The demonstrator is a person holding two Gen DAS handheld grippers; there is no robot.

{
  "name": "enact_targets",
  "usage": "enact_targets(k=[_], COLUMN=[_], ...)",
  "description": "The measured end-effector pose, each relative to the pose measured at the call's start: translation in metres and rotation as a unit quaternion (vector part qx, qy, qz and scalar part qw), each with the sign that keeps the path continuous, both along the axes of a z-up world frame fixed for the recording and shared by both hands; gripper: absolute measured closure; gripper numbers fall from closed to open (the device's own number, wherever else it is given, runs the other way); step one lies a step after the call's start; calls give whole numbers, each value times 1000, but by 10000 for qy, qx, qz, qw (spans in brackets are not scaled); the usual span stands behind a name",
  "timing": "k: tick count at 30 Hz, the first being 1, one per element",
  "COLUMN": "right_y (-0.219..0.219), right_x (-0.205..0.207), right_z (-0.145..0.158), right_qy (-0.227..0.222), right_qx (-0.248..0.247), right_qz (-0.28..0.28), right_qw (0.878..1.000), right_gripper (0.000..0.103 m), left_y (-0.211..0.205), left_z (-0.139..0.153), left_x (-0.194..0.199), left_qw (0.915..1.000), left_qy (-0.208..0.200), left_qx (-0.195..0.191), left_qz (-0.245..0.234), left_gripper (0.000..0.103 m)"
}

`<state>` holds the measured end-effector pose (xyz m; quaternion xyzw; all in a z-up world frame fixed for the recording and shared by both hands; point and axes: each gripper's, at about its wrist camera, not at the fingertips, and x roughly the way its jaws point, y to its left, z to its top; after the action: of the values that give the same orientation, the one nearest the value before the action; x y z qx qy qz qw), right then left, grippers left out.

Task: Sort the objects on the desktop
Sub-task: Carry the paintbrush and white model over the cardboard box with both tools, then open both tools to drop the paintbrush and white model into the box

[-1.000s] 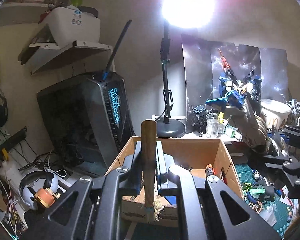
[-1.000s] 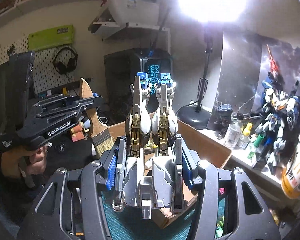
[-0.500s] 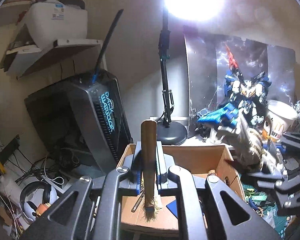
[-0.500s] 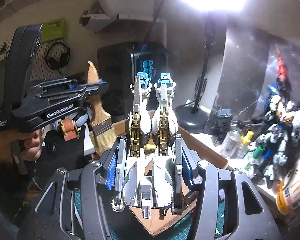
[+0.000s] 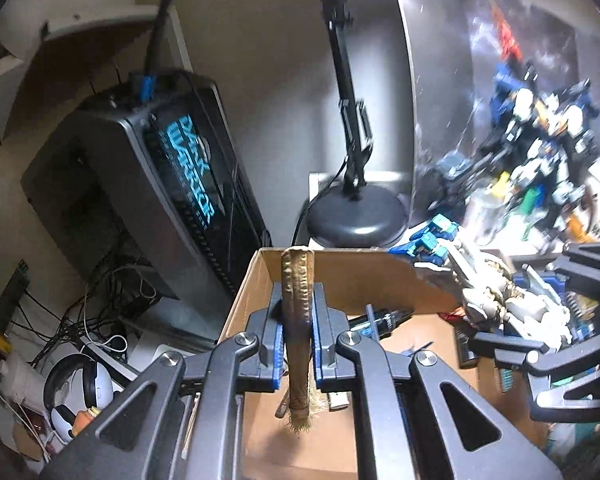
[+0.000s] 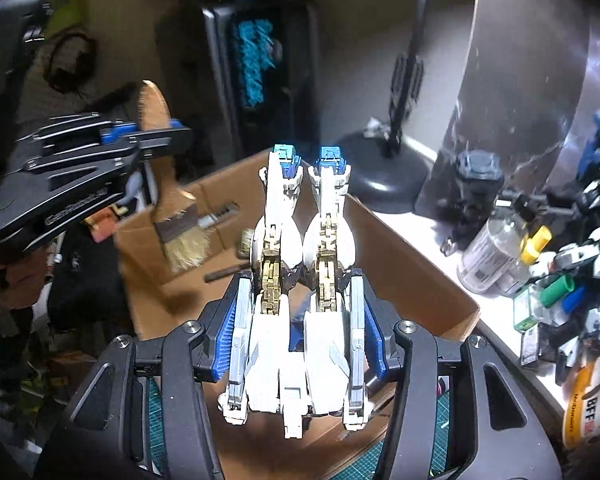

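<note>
My left gripper (image 5: 296, 344) is shut on the wooden handle of a flat paint brush (image 5: 296, 312), bristles hanging down over the open cardboard box (image 5: 244, 292). From the right wrist view the same brush (image 6: 176, 220) and the left gripper (image 6: 156, 138) hang above the box's (image 6: 432, 280) left side. My right gripper (image 6: 298, 320) is shut on a white robot model part (image 6: 296, 340), a pair of legs with blue tips pointing away, held over the box. In the left wrist view that part (image 5: 496, 292) and the right gripper (image 5: 512, 316) sit at the box's right edge.
Pens and small tools lie in the box. A black computer tower (image 5: 148, 200) stands behind it on the left, a desk lamp base (image 5: 356, 220) behind it. Bottles (image 6: 496, 248), a blue-white robot figure (image 5: 540, 140) and a paper cup (image 6: 592, 400) crowd the right shelf. Headphones (image 5: 80, 392) lie lower left.
Both grippers have moved forward and tipped downward over the box, each keeping its hold. The lamp's bright head has left the top of both views, and the box now fills more of the frame.
</note>
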<state>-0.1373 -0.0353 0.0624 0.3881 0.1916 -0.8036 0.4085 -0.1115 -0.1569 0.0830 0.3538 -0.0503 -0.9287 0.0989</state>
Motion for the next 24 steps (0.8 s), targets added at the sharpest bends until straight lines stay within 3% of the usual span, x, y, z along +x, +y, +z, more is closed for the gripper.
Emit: enact_targets(k=[10,24], right_y=[-11,7], right_x=[-32,-43], right_z=[-43,-60], right_qy=[-531,-693], right_qx=[360,479], right_qz=[-193,-410], right_qw=[9978,9956], right_gripper=[54,53], left_y=[-5,0], left_z=[-42,-63], left_x=[-49,-54], left_qw=[9970,9950], left_qy=[-764,-1002], left_qx=[83,57], left_qz=[61,27], left_gripper=[92,92])
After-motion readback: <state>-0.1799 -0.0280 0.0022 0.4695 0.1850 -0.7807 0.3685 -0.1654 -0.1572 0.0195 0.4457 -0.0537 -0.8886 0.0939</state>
